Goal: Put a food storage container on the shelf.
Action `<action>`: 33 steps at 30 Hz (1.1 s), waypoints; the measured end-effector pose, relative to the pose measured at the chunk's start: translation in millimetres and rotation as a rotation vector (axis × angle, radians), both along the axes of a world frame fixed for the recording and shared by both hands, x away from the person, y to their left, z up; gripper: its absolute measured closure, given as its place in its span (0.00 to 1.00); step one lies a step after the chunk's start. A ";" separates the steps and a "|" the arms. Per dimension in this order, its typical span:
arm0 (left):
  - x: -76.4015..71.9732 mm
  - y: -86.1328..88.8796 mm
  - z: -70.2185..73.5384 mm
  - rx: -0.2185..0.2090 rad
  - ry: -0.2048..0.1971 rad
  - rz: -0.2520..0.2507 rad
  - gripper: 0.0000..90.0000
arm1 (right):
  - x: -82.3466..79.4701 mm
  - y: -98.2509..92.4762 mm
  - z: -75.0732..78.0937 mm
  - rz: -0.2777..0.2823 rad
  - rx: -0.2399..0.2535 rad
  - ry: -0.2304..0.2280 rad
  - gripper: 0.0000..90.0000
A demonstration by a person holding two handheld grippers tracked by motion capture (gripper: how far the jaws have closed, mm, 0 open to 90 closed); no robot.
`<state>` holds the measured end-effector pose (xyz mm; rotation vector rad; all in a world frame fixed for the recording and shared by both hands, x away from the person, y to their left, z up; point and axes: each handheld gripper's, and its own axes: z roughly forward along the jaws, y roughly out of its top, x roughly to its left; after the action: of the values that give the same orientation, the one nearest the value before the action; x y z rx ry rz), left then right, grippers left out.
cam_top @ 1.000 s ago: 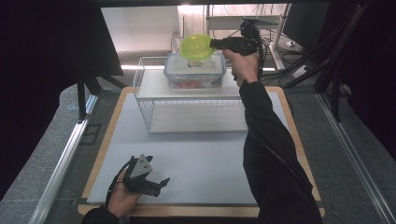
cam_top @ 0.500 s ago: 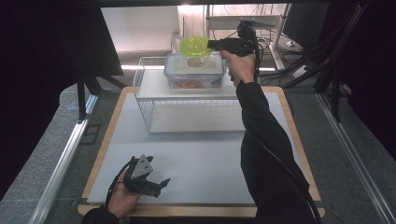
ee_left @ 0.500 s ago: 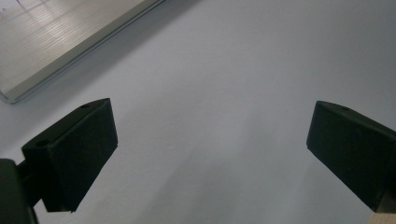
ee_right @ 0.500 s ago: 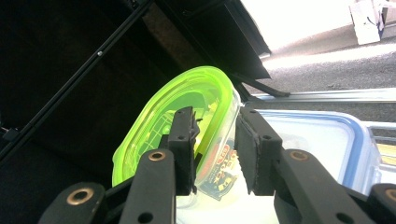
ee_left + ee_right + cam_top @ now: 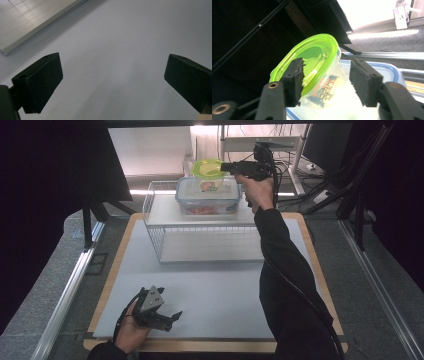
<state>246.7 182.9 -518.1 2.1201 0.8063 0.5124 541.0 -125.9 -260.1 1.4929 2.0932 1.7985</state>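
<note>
Jaws just opened off the green-lidded tub

Right gripper (image 5: 324, 82) straddles the green-lidded tub (image 5: 209, 174), loose, atop the blue-lidded box (image 5: 207, 195) on the far wire rack (image 5: 165, 237); it sits tilted and could slide off. Left gripper (image 5: 167, 317) rests near-left, wide, empty.

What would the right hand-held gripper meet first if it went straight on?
Probably the green-lidded tub: it already sits between the jaws of the right hand-held gripper, on the blue-rimmed box.
</note>
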 end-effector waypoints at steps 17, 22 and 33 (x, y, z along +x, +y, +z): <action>-0.2 -0.5 0.8 -0.019 0.001 0.004 0.02 | -29.7 -24.6 -5.7 0.075 -0.111 -0.117 0.26; -0.4 -0.8 1.1 -0.025 -0.002 0.002 0.02 | -40.7 -32.3 -11.2 0.080 -0.128 -0.130 0.23; -2.0 -2.8 2.4 -0.041 -0.011 -0.001 0.02 | -74.4 -39.1 -21.2 0.121 -0.196 -0.180 0.17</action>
<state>244.7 180.1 -515.7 2.0787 0.8025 0.5026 466.6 -165.1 -281.3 1.1375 2.2355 1.6354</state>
